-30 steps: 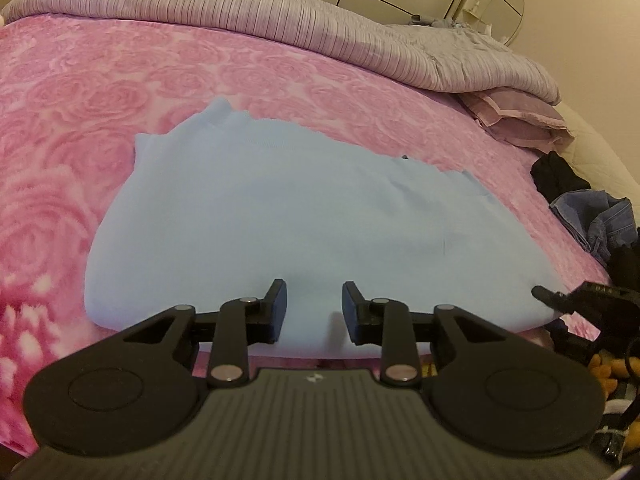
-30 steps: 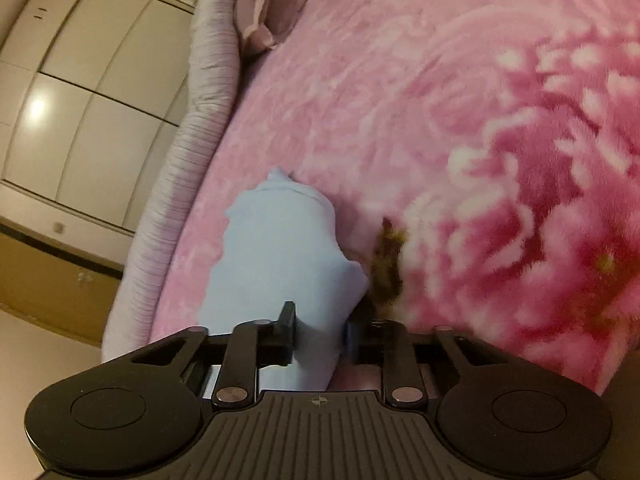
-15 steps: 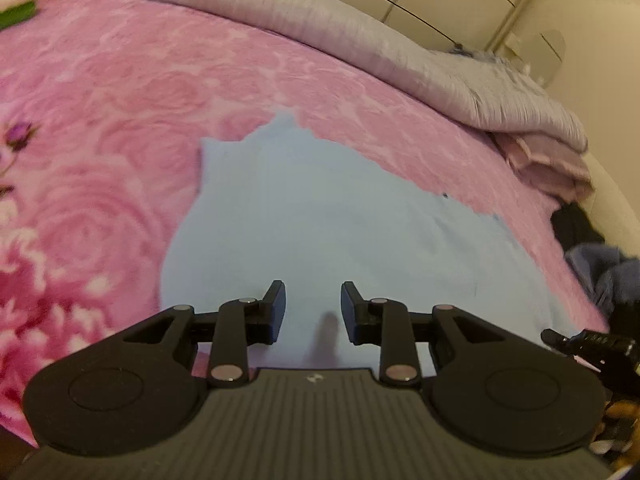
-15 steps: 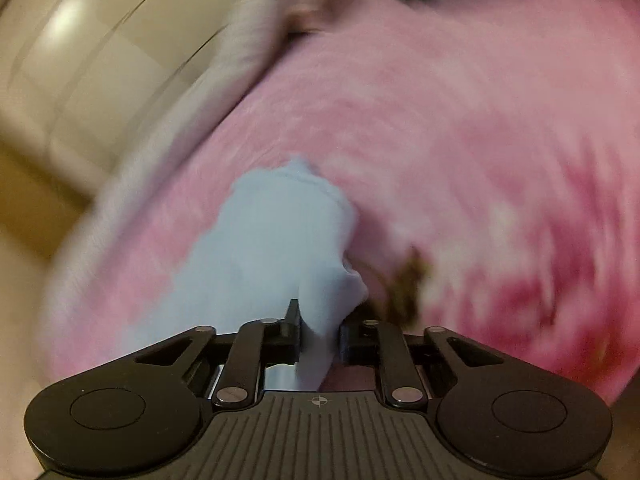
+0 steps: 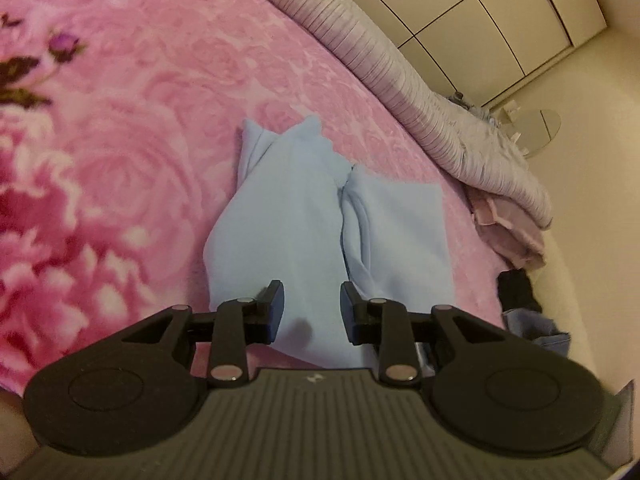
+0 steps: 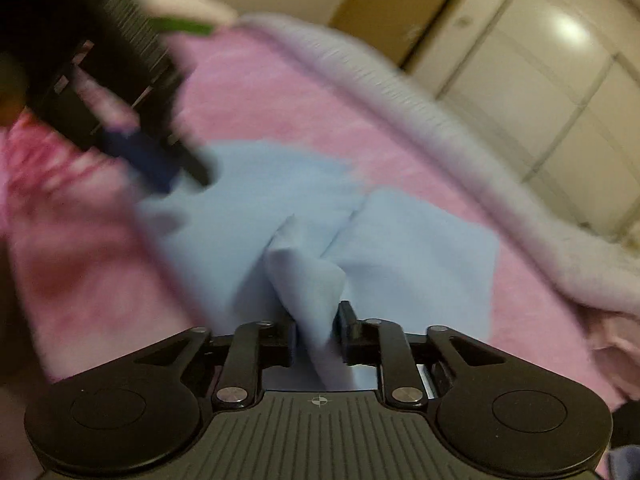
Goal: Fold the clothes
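Two flaps of a soft, pale blue garment point(image 5: 316, 216) lie folded inward on the bed, their edges meeting along a wavy seam down the middle, so the cloth forms a long, narrowing shape with a scalloped far tip. It rests on a plush pink blanket point(image 5: 132, 128) patterned with large roses, the pile looking thick and velvety. Beyond it runs a ribbed lilac duvet point(image 5: 404, 80), bunched into a long roll, and a crumpled pinkish pillow point(image 5: 508, 228) sits at its end. Some dark and denim-blue clothes point(image 5: 528, 312) are heaped at the bed's right edge.

My left claw point(image 5: 311, 312) hangs just over the near end of the garment, its matte black fingers spread with only flat cloth showing in the gap; I see no pinch.

From the right wrist view, heavily blurred, my right claw point(image 6: 316, 332) has a peaked ridge of the blue fabric rising between its fingers, and its jaws are opening. Whether the pads still press the cloth I can't quite say; it seems to stand loosely in the gap. Glossy cream wardrobe panels point(image 6: 560, 92) fill the background.
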Available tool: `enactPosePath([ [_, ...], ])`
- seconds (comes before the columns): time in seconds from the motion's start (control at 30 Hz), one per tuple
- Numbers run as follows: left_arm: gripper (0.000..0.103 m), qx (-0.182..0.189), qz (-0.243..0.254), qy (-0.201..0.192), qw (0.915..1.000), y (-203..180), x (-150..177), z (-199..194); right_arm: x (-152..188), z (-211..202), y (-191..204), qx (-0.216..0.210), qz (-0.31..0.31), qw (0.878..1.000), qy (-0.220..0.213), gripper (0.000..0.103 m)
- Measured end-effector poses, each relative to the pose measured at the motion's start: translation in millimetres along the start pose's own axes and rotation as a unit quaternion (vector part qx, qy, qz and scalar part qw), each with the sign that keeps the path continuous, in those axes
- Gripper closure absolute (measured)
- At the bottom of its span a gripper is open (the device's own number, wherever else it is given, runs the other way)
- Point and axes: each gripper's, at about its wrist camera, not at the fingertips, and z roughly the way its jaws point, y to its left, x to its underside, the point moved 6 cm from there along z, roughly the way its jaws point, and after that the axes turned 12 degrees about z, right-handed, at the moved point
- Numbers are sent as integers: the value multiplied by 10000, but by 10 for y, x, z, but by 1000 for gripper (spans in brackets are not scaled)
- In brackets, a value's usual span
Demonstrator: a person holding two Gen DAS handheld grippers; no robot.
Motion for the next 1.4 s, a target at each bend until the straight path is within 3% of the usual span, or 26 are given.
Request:
enactPosePath([
  [0.07,78,68,-50,-16,10000,5,-24,-11,12,-29,-37,-58,91,9999,-73,71],
  [0.17,76,287,-158,-55,9994,-40,-76,17,-20,-238,-290,-307,701,9962,-413,65],
  [0.27,70,640,-392,-53,9972,-100,-133,128,-22,-518,-616,-655,1502,9829,-845,58],
  [0.43,68,959,-709,170,9927,-174,-135,410,19,-808,-1256,-1206,3245,9290,-1311,53],
  [0.5,67,946,-855,287,9914,-167,-114,533,118,-764,-1461,-924,3843,9120,-1097,52],
  [0.57,67,993,-995,377,9894,-172,-104,654,324,-548,-1736,-541,4763,8762,-501,52],
  [0.67,66,1054,-1040,441,9880,-206,-144,817,659,-277,-2063,-780,6396,7647,34,52],
  [0.73,66,1116,-1049,486,9870,-233,-179,932,805,-120,-2192,-1047,7246,6808,236,52],
  [0.83,66,1205,-985,593,9860,-300,-216,1110,897,124,-2276,-1099,7729,6227,539,53],
  [0.93,69,1166,-629,629,9892,-427,-200,1217,861,164,-2259,-1043,7548,6451,579,59],
  [1.03,97,1140,-68,560,9919,-562,-199,1208,782,165,-2195,-1150,7378,6624,604,71],
  [1.07,98,1101,119,463,9928,-591,-224,1156,749,159,-2166,-1209,7323,6674,610,78],
  [1.17,98,934,611,73,9937,-634,-373,880,647,143,-2079,-1392,7149,6824,625,78],
  [1.23,98,834,702,-140,9939,-551,-505,663,453,133,-2001,-1651,6890,7033,584,78],
  [1.3,98,702,684,-228,9949,-402,-584,519,276,135,-1800,-1785,6538,7327,618,78],
  [1.4,98,515,490,-170,9973,-136,-562,437,19,189,-1497,-1849,5832,7870,797,78],
])
